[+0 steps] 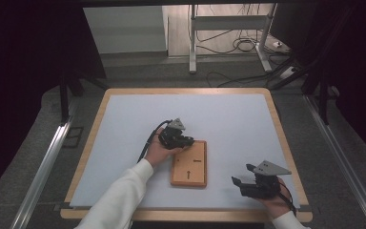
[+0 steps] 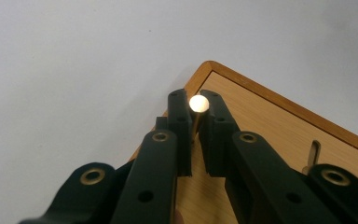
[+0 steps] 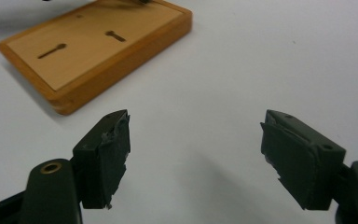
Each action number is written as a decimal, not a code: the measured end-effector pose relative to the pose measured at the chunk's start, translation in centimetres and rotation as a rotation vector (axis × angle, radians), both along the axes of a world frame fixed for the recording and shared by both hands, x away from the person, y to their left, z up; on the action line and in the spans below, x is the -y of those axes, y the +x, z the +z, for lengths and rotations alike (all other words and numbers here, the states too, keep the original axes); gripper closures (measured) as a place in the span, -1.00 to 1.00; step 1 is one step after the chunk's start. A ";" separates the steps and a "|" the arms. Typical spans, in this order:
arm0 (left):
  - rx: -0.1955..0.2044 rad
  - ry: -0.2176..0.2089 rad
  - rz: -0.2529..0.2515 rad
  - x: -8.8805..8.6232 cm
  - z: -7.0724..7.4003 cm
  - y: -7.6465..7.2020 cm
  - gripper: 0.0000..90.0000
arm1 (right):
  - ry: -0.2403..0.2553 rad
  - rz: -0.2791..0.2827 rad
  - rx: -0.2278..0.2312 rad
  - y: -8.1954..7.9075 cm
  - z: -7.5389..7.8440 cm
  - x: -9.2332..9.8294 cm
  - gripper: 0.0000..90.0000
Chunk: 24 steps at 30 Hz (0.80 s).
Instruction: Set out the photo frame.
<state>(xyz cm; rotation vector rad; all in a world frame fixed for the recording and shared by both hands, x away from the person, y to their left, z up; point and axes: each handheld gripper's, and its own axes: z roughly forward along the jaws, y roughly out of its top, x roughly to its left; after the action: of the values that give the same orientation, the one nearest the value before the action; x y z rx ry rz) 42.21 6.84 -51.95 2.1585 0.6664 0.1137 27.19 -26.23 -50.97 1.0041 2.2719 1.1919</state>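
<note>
Pinching a brass pin (image 2: pixel 198 105), left gripper (image 2: pixel 195 122) overhangs wooden board (image 2: pixel 279 126).

Wooden board (image 1: pixel 189 163) smooth, amber-edged; table cover (image 1: pixel 228 119) matt pale grey; pin (image 2: pixel 198 105) shiny brass-like metal; right gripper (image 3: pixel 196 154) pads (image 3: pixel 114 154) matt black, ragged-edged.

Bright even tabletop, dark surroundings, soft shadows

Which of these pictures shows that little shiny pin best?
The left gripper view: the brass pin sits close up, clamped in the left tool above the wooden board. In the high view it is too small to make out, and the right gripper view looks across the board's slots.
</note>
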 end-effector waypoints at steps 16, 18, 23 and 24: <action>-0.094 -0.018 -0.030 -0.3 0.2 1.1 0.83 | -0.060 0.134 0.075 -1.4 0.2 -5.0 -0.61; -0.105 -0.020 -0.037 -0.4 0.2 1.3 0.83 | -0.071 0.146 0.075 -1.3 0.1 -5.4 -0.61; -0.140 -0.028 -0.041 -0.5 0.3 1.8 0.84 | -0.113 0.184 0.085 -1.2 0.0 -7.4 -0.67; -0.144 -0.030 -0.036 -0.5 0.3 1.9 0.85 | -0.120 0.186 0.090 -1.2 0.0 -7.8 -0.68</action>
<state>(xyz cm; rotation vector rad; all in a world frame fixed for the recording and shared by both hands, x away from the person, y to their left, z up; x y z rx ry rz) 44.12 7.29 -51.66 2.1634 0.7062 -0.0714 26.00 -18.39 -50.99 0.6932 2.3746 1.1318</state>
